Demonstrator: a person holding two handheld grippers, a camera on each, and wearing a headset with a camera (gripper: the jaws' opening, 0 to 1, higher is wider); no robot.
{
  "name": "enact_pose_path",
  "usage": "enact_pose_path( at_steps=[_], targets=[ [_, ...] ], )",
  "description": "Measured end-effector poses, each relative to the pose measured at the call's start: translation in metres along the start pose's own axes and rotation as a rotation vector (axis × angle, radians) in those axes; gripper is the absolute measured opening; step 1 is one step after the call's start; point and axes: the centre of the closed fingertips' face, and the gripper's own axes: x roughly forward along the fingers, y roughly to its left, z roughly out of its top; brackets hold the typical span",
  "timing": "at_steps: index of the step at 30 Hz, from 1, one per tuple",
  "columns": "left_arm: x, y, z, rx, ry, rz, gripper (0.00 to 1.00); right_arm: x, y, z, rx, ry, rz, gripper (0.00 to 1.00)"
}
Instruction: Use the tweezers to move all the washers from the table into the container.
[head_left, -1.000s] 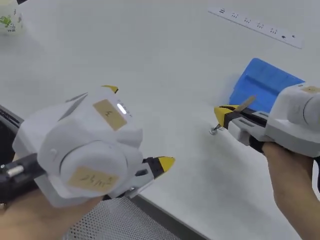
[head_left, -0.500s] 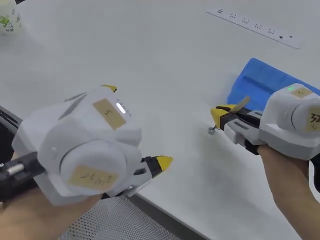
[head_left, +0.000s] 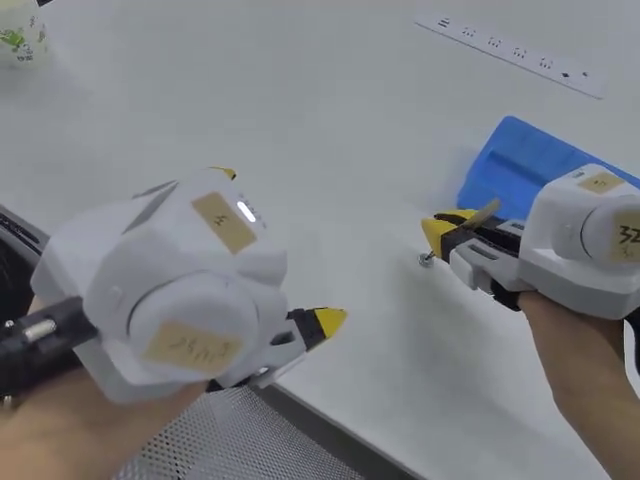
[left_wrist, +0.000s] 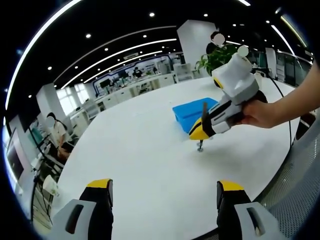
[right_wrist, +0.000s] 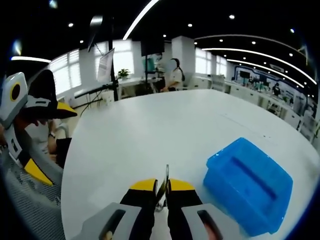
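At the left, the left gripper (head_left: 275, 247) hovers over the near edge of the white table (head_left: 330, 120), its yellow-tipped jaws spread wide with nothing between them. Further right, the right gripper (head_left: 440, 232) has its jaws pinched narrow on the tweezers (head_left: 486, 210), which slant down ahead of the fingertips to the tabletop. At the tweezers' tip sits a small metal bit (head_left: 427, 260), too small to tell whether it is a washer. Just beyond and to the right of those fingers lies the blue container (head_left: 520, 160).
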Motion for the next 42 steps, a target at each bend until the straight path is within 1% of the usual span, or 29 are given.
enact_pose_path(
  at_steps=[4,8,13,16,20,25,27,31,34,40,42],
  targets=[
    [0.0,0.0,0.0,-0.001,0.001,0.0,0.87,0.0,-0.003,0.0,0.012,0.0,-0.004,0.04],
    [0.0,0.0,0.0,-0.001,0.0,0.002,0.87,0.0,-0.005,0.001,0.043,-0.008,-0.001,0.04],
    [0.0,0.0,0.0,0.0,0.001,0.002,0.87,-0.001,-0.006,0.004,0.042,-0.015,-0.008,0.04],
    [0.0,0.0,0.0,-0.001,0.0,0.002,0.87,0.001,-0.006,0.002,0.047,-0.006,-0.001,0.04],
    [0.0,0.0,0.0,0.0,0.0,0.004,0.87,0.002,-0.005,-0.001,0.036,0.008,0.001,0.04],
    [0.0,0.001,0.0,-0.001,0.0,0.004,0.87,0.002,-0.004,-0.001,0.015,0.012,0.008,0.03],
    [0.0,0.001,0.0,0.0,0.0,0.004,0.87,0.002,-0.003,-0.002,-0.009,0.02,0.012,0.03],
    [0.0,0.0,-0.001,0.0,0.003,0.001,0.87,0.002,-0.002,-0.002,-0.006,0.034,0.015,0.03],
    [0.0,0.0,-0.001,0.001,0.003,0.0,0.87,-0.001,0.0,0.001,0.02,0.029,0.022,0.02],
    [0.0,0.0,0.0,0.001,0.002,0.002,0.87,-0.01,-0.001,0.013,0.041,0.021,0.025,0.02],
    [0.0,0.001,0.0,0.0,0.0,0.003,0.87,-0.015,0.001,0.02,0.071,0.0,0.042,0.02]
  ],
)
